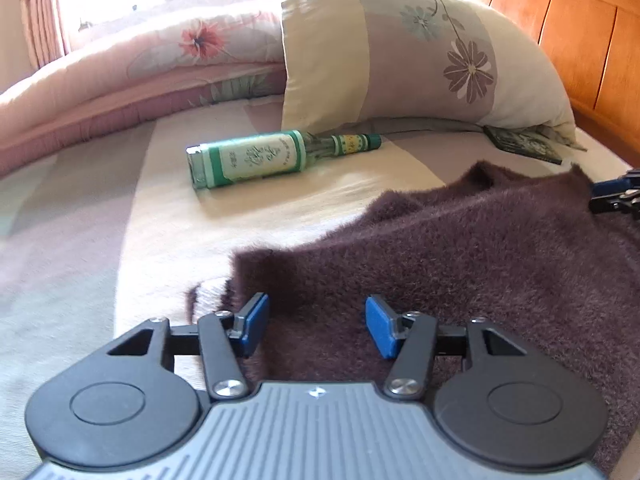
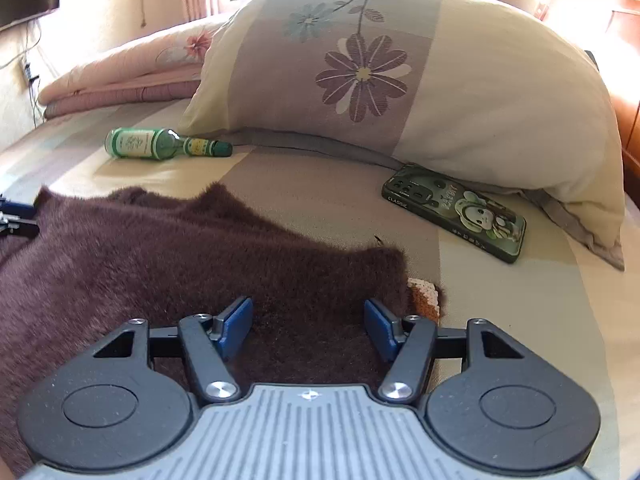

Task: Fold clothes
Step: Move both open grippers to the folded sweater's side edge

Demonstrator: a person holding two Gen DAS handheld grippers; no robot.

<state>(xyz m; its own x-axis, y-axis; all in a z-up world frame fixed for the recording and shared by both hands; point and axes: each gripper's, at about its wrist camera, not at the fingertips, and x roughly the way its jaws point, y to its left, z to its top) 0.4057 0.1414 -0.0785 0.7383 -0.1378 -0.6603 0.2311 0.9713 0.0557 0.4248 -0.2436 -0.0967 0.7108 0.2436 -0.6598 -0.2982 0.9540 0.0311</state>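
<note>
On bed (image 2: 304, 184): brown sweater (image 2: 192, 248) spread flat, ready for folding. 2 grippers, left (image 1: 316, 322) and right (image 2: 308, 322), jaws apart over its near corners, gripping nothing. Bottle (image 1: 276, 154), phone (image 2: 456, 212) lie clear beside pillow (image 2: 400, 72).

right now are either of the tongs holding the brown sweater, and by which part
Nothing is held. Both the left tongs and right tongs stand open over the fuzzy brown sweater, pads clear of the fabric.

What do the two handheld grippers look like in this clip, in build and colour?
Both match. The left gripper and right gripper have black linkage arms with silver pivot screws, round black housings, a ribbed grey body bearing a small star-like mark, and flat blue pads on the fingers. No cables or sleeves show.
</note>
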